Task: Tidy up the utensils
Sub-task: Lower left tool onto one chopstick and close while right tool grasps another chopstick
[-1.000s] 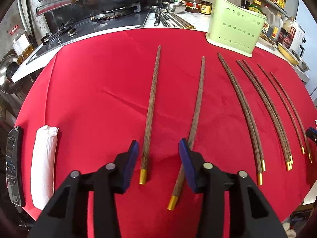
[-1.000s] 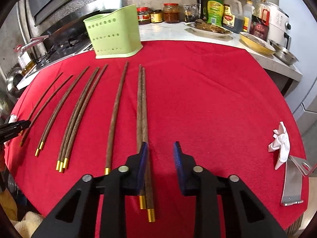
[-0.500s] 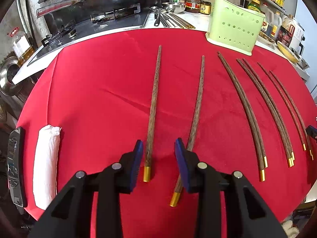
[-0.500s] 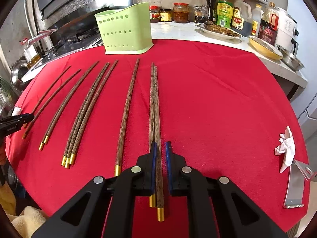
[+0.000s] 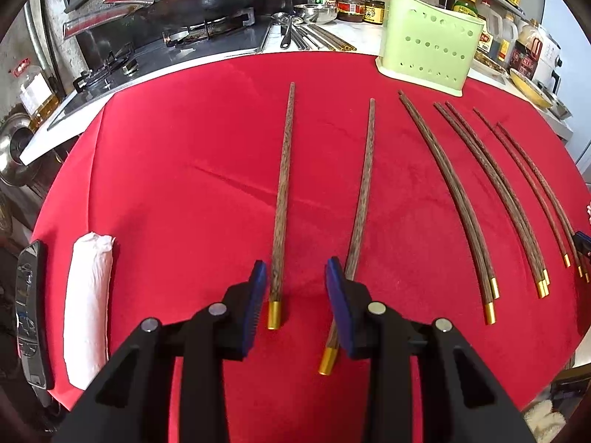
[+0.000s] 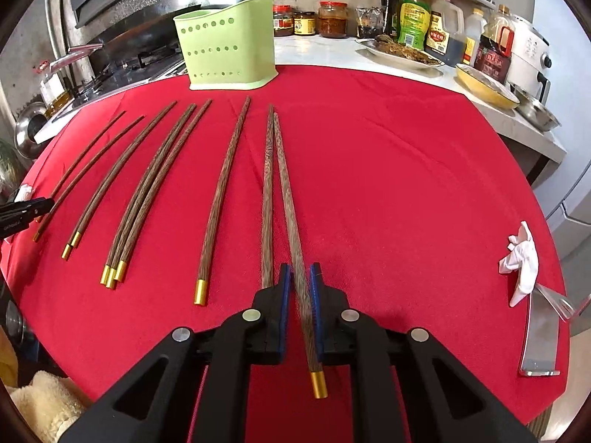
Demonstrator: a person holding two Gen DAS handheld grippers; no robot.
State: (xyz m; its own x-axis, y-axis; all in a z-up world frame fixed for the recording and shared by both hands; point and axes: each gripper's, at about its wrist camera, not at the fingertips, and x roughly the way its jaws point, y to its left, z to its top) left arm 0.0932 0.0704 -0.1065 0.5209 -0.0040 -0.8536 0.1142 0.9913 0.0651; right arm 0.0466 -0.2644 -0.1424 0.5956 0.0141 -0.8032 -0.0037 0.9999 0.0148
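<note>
Roll (image 5: 88, 306): white, lying at the left edge of the red cloth (image 5: 184, 184), just beside a dark phone (image 5: 31, 313).
Left gripper (image 5: 293, 288): jaws spread, having just been narrowing; one chopstick (image 5: 282, 199) lies between them near the left pad, not pinched. A second chopstick (image 5: 360, 214) passes under the right pad.
Other chopsticks: a gold-tipped row (image 5: 491, 199) lies flat on the cloth to the right, tips pointing toward the holder.
Holder (image 5: 428, 55): pale green, perforated, upright at the cloth's far edge.
Right gripper (image 6: 300, 288): jaws nearly together, having just been closing, pinching one chopstick (image 6: 291, 229) near its gold end; its twin (image 6: 266, 199) lies just left, outside the pads.
Tissue (image 6: 521, 262): crumpled, at the right edge beside a metal stand (image 6: 541, 336).
</note>
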